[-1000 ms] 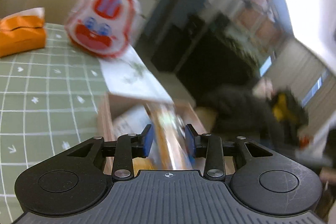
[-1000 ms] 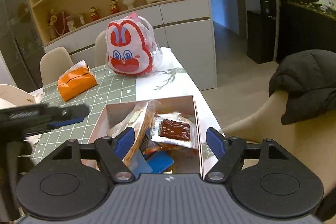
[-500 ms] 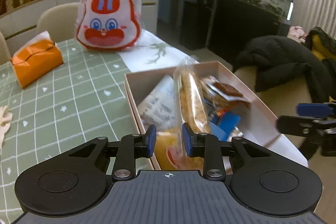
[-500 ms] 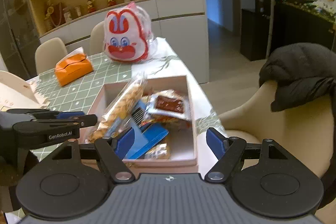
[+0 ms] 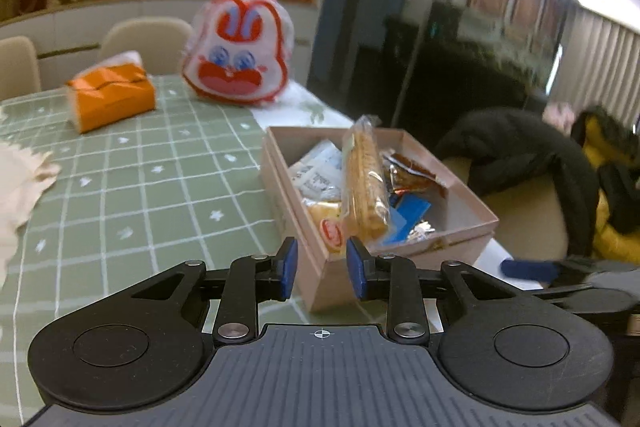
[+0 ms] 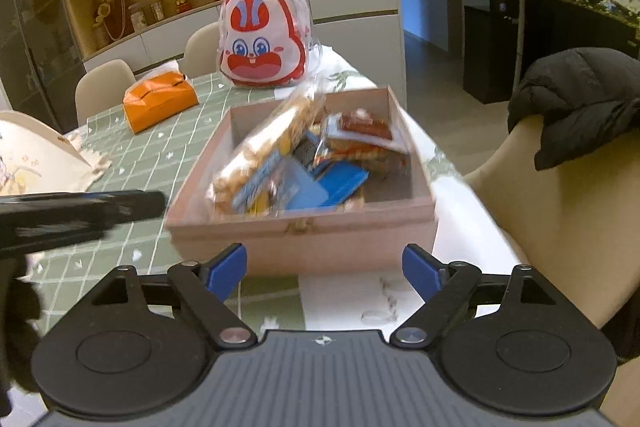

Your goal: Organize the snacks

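Progress: snacks are sitting piled in the pink box [image 6: 304, 227] on the desk [image 5: 132, 187], just ahead of both sets of fingers. The long cracker pack [image 5: 362, 183] is leaning upright across the pile, with a blue packet [image 6: 336, 183] and a brown-labelled packet [image 6: 362, 127] beside it. Judgement: loading looks largely done; the contents are lying loose and crossed, so tidying them flat, and perhaps closing the box, is still outstanding.

Left gripper [image 5: 322, 269]: fingers standing narrowly apart and holding nothing, the box's near corner showing in the gap beyond them. Right gripper [image 6: 324, 267]: fingers spread wide, empty, framing the box's front wall from short of it.

Change against half a second ago: the left fingers were clamped close around the base of the cracker pack, right over the box; now they are freed of it and pulled back, the pack staying in the box. The right gripper is also drawing back, the box lying farther ahead.

Beyond the box: rabbit bag [image 6: 262, 39] and orange tissue pack [image 6: 160, 99].
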`<action>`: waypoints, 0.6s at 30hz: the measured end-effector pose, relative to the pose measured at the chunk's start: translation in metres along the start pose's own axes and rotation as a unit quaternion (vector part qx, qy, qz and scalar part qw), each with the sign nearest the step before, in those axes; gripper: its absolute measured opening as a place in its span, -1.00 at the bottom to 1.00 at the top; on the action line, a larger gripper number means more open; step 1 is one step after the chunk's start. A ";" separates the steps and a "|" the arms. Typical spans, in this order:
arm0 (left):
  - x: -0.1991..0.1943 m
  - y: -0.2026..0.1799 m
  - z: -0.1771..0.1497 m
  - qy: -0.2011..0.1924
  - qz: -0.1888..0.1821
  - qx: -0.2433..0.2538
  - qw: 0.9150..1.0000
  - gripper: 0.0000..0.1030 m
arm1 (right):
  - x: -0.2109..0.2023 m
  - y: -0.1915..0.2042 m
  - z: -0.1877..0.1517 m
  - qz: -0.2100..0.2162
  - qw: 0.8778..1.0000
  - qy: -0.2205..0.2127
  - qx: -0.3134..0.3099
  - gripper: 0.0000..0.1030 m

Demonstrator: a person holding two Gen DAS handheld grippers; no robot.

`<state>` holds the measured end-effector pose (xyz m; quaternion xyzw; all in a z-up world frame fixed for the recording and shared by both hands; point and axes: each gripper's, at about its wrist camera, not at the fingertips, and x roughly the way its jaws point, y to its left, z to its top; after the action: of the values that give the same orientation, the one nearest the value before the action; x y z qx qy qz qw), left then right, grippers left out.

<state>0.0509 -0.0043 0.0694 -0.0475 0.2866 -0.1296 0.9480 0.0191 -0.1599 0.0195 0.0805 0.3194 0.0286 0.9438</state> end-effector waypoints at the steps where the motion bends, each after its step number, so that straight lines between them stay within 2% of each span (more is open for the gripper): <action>1: -0.006 0.001 -0.010 -0.005 0.002 -0.003 1.000 -0.39 | 0.003 0.003 -0.007 -0.003 1.000 0.002 -0.002 0.67; 6: -0.005 -0.002 -0.060 0.030 0.012 -0.001 0.999 -0.39 | 0.022 0.019 -0.039 -0.030 0.999 0.026 -0.014 0.68; 8: 0.000 -0.002 -0.071 0.038 0.028 0.007 0.999 -0.39 | 0.022 0.026 -0.050 -0.047 0.998 0.013 -0.032 0.73; 10: 0.002 0.000 -0.076 0.031 0.030 0.005 0.999 -0.39 | 0.020 0.033 -0.053 -0.065 0.997 0.010 -0.050 0.74; 12: 0.004 -0.001 -0.075 0.029 0.032 0.006 0.999 -0.39 | 0.020 0.034 -0.054 -0.082 0.995 0.013 -0.051 0.87; 13: 0.005 -0.001 -0.075 0.028 0.031 0.006 0.999 -0.38 | 0.023 0.033 -0.054 -0.091 0.995 0.021 -0.047 1.00; 18: 0.013 -0.004 -0.072 0.029 0.035 0.007 0.999 -0.38 | 0.023 0.022 -0.053 -0.087 0.996 0.023 -0.013 1.00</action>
<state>0.0210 -0.0128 0.0034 -0.0273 0.3145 -0.0997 0.9436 0.0047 -0.1289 -0.0322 0.0393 0.3468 -0.0471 0.9359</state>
